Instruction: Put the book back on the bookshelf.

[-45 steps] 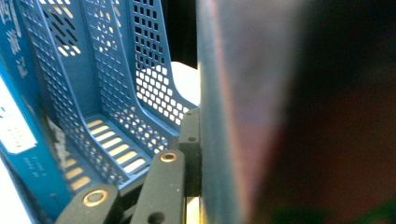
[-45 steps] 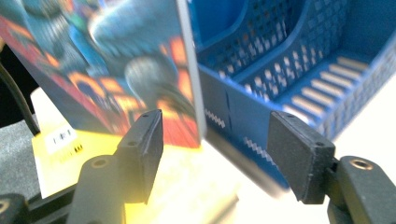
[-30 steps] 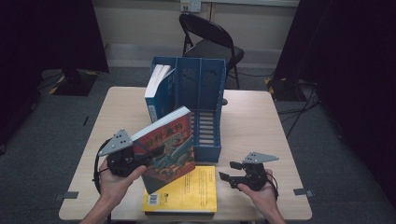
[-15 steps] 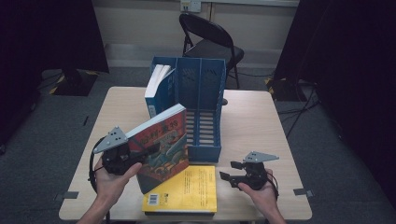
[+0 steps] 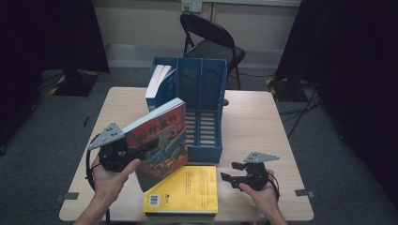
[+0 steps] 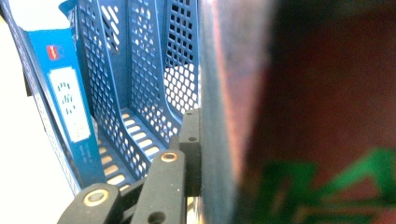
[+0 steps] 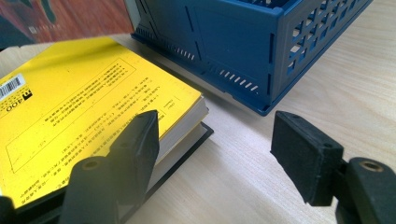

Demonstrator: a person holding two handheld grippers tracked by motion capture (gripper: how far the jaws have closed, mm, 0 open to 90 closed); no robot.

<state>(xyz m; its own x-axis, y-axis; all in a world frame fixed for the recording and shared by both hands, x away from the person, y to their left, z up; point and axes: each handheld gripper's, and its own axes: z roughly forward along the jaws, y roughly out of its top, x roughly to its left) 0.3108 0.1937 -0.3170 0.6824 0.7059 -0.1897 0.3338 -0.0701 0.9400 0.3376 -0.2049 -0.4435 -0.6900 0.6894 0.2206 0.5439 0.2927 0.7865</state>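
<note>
Spanning the scene is a pale wooden square table [image 5: 263, 122], and on it, toward the far side, stands a blue perforated plastic file rack [image 5: 202, 108] with three upright compartments. The leftmost compartment holds a blue-spined white-paged book [image 5: 157, 86] leaning inside; the other two compartments show bare slatted floors. Near the front edge lies a flat yellow paperback [image 5: 187, 190] with a barcode on its cover, resting on a dark thin board, just in front of the rack's base. Above its left corner, tilted and lifted off the table, is a red illustrated paperback book [image 5: 159, 143], its top edge leaning toward the rack. The left gripper [image 5: 133, 152] is clamped narrowly on this red book's lower left edge; in the left gripper view one black pad [image 6: 190, 149] presses flat against the cover. The right gripper [image 5: 233, 171] rests low at the yellow paperback's right edge, jaws spread wide and gripping nothing, one pad [image 7: 142, 135] over the cover's corner, the other above bare table.
</note>
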